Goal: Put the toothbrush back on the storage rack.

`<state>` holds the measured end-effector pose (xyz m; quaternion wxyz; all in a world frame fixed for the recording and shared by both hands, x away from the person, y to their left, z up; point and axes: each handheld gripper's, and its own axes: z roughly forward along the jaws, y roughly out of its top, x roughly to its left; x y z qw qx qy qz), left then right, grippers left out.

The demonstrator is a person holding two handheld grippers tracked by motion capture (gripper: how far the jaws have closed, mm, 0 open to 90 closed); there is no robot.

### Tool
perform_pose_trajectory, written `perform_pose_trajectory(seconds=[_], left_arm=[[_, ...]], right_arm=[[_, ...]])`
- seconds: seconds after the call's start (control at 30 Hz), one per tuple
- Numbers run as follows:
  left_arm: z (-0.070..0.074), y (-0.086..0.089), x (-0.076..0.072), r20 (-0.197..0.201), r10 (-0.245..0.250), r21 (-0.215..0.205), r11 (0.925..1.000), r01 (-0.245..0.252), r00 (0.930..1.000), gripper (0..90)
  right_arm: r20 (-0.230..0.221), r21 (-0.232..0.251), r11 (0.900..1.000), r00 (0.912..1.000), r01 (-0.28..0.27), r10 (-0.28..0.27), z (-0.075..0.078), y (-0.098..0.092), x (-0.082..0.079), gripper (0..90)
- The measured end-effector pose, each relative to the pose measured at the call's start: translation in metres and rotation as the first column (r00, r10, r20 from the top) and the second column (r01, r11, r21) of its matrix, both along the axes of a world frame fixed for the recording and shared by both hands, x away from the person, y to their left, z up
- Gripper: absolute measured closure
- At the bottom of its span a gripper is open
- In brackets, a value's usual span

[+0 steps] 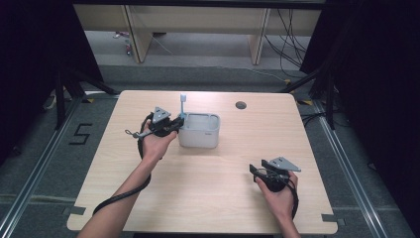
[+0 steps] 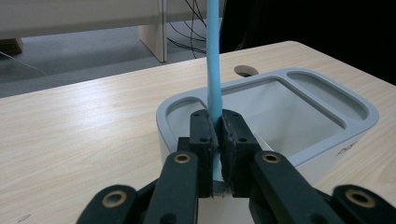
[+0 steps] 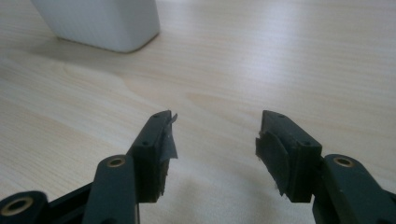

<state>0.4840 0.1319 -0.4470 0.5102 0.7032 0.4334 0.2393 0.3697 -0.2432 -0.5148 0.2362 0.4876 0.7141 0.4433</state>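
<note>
We are looking at a light wooden desk [image 1: 198,198] with rounded corners, standing on a grey floor [image 1: 29,163]. A round cable hole [image 1: 240,105] is sitting near its far edge. A white rectangular container [image 1: 199,131], open at the top and divided into compartments, is resting directly on the desk, left of centre.

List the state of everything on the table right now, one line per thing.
Left tool: shut on the blue stick, at the container's rim.
Blue stick: upright, clamped low on its shaft.
White container: upright on the table, open-topped, nothing visible inside.
Right tool: open, holding nothing, low over the bare table.
</note>
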Motion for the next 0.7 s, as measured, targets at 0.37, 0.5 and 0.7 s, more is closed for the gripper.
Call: perform_pose_trajectory(seconds=[0.37, 0.5, 0.7], left_arm=[[0.0025, -0.0019, 0.0023, -0.024, -0.002, 0.020, 0.9998, 0.003, 0.9997, 83.0], [0.0042, -0.0033, 0.0036, -0.038, -0.004, 0.035, 0.9994, 0.006, 0.9993, 83.0], [0.0065, -0.0064, 0.0057, -0.066, -0.010, 0.060, 0.9981, 0.014, 0.9977, 82.5]], right_arm=[[0.105, -0.016, 1.000, 0.9945, 0.002, -0.001, 0.0076, 0.0012, -0.0057, 43.6], [0.086, 0.005, 1.000, 0.9963, 0.005, -0.005, 0.0079, 0.0028, -0.0070, 43.4], [0.101, 0.005, 1.000, 0.9949, 0.007, -0.007, 0.0072, 0.0030, -0.0065, 43.3]])
